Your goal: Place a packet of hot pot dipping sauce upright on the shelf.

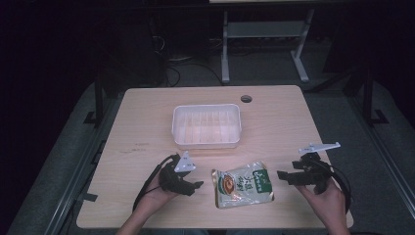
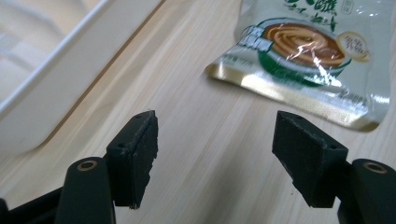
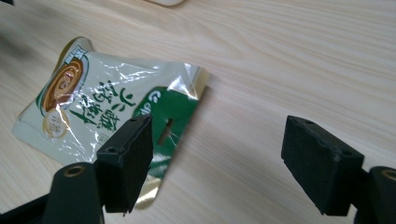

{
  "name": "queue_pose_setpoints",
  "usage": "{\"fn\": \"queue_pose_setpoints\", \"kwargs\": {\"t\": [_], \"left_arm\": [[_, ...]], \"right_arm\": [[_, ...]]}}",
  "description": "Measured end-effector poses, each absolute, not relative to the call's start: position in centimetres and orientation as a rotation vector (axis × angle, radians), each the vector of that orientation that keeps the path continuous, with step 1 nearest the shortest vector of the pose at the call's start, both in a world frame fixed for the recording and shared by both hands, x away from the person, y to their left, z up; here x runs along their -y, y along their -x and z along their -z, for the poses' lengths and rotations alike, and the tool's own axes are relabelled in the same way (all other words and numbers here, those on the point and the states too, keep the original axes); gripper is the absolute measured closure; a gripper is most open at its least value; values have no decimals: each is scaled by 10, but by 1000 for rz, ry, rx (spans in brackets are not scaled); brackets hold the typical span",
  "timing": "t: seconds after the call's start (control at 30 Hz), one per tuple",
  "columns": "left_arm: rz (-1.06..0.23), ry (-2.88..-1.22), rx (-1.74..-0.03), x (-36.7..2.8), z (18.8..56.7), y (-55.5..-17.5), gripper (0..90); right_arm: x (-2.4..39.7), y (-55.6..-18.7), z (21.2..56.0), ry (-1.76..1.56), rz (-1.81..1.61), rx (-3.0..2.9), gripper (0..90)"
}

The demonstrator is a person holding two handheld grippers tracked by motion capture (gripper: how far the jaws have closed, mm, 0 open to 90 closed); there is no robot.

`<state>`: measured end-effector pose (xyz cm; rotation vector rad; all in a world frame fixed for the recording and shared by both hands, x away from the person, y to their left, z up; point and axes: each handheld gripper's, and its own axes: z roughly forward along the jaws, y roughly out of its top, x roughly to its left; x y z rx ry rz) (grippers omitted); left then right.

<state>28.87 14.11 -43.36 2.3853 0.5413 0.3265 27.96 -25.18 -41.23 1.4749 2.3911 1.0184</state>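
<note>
Both grippers — left gripper (image 1: 195, 186), right gripper (image 1: 282, 174) — gape wide, empty, flanking the noodle packet (image 1: 243, 184).

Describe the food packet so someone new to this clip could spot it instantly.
On the wooden table, look nearer the person than the white plastic tray, between the two open claws. The packet lies flat there: shiny, pale, with a noodle-bowl picture and a green end.

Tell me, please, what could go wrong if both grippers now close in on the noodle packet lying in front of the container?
1. The noodle packet lies flat on the table, so the left gripper could push it along rather than pinch it.
2. The right gripper faces the thin green header edge; glossy film may slip or crumple.
3. A pushed packet might slide toward the white container.
</note>
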Motion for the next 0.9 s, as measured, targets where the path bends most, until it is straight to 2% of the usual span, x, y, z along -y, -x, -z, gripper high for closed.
{"fn": "queue_pose_setpoints", "kwargs": {"t": [0.4,0.6,0.7,0.9], "left_arm": [[-273,-2401,-465,-102,441,-290,353],[-277,-2389,-402,-91,445,-285,493],[-233,-2391,-388,-88,448,-284,612],[-231,-2404,-390,-86,452,-283,646]], "right_arm": [[232,-297,414,-1459,-988,-2448,275],[223,-309,422,-1482,-981,-2511,343],[221,-313,428,-1541,-968,-2541,384],[226,-312,435,-1607,-959,-2575,445]]}}
